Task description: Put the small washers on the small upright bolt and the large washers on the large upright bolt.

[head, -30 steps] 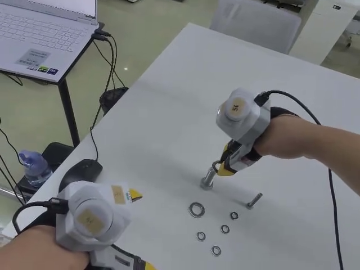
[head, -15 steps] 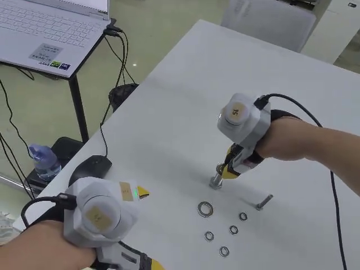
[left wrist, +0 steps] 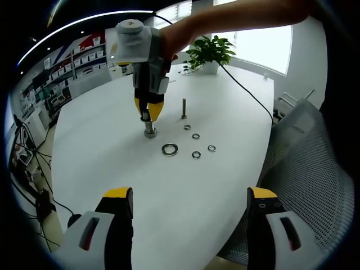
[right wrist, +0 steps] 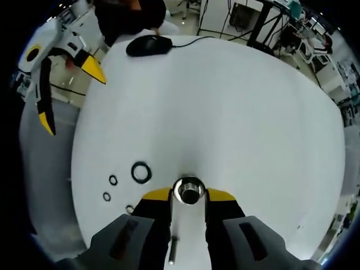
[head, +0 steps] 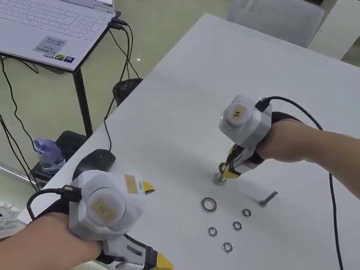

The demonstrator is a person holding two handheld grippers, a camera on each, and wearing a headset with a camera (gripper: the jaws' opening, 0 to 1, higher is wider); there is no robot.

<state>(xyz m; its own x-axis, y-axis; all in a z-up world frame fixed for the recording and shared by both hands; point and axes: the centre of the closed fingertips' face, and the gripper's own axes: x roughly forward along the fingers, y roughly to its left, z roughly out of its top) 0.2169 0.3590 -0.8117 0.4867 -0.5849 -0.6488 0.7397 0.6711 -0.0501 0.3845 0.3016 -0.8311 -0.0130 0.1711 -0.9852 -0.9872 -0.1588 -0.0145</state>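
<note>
large bolt [head: 219,178] upright | small bolt [left wrist: 183,108] upright | large washer [head: 208,205] flat nearby | four small washers [head: 227,247] flat

My left hand-held gripper [left wrist: 189,194] and right hand-held gripper [right wrist: 189,194] match: grey jaws tipped in yellow, a pale grey faceted housing [head: 244,121] topped by a round tan sticker [head: 238,113], and a black cable [head: 304,107] trailing from each. A black strap [head: 283,115] sits behind the right one.

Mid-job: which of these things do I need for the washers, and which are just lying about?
For the job:
large bolt, with the right gripper at it
small bolt
large washer
four small washers
left gripper, jaws wide apart

Lying about:
laptop
mouse
water bottle
chair
plant
</note>
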